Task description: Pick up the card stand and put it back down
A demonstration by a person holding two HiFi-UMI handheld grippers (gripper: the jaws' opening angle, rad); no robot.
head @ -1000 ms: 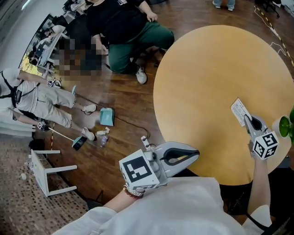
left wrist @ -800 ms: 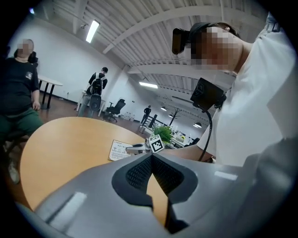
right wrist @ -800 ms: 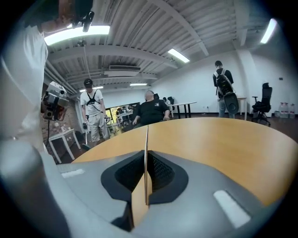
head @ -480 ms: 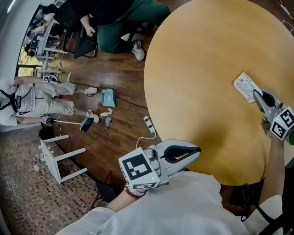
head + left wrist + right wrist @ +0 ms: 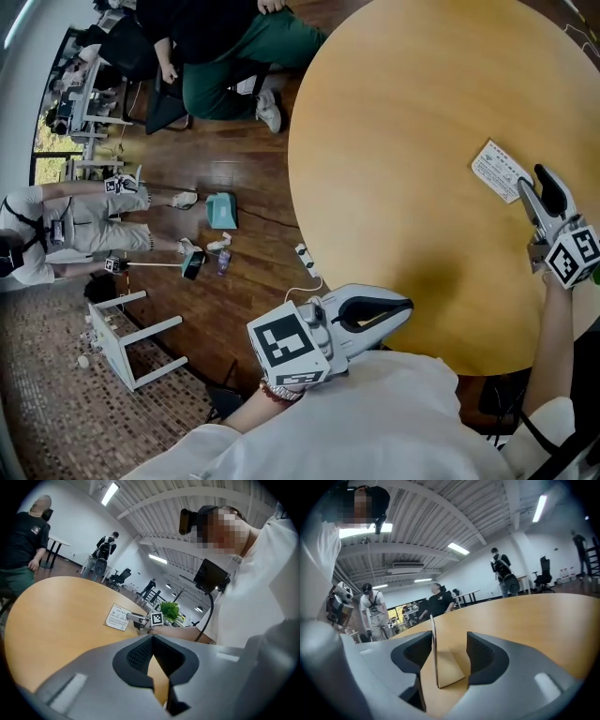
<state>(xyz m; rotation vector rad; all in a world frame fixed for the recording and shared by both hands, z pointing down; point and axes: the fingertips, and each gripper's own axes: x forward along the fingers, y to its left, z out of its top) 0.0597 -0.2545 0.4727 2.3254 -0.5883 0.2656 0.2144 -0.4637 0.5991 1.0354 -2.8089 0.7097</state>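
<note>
Standing on the round wooden table (image 5: 403,141), the card stand (image 5: 500,171) sits upright between the jaws of the right tongs (image 5: 544,183), not far in from the table's rim. The jaws of the right tongs have just been opening and are now set wide. The right gripper view shows the white card panel edge-on, just beside one ribbed pad, with clear space between it and the opposite pad. Its folded foot lies flat on the table in the gap, and no squeeze on the card stand is visible. The left tongs (image 5: 405,309) are held well apart from the card stand, off the near rim of the table and close to the person's white-clad torso. Their jaws meet at the tips with nothing between them. Ahead of the left tongs, across the table, the right tongs and the card stand are in direct view, with a green plant (image 5: 169,611) just behind them.
</note>
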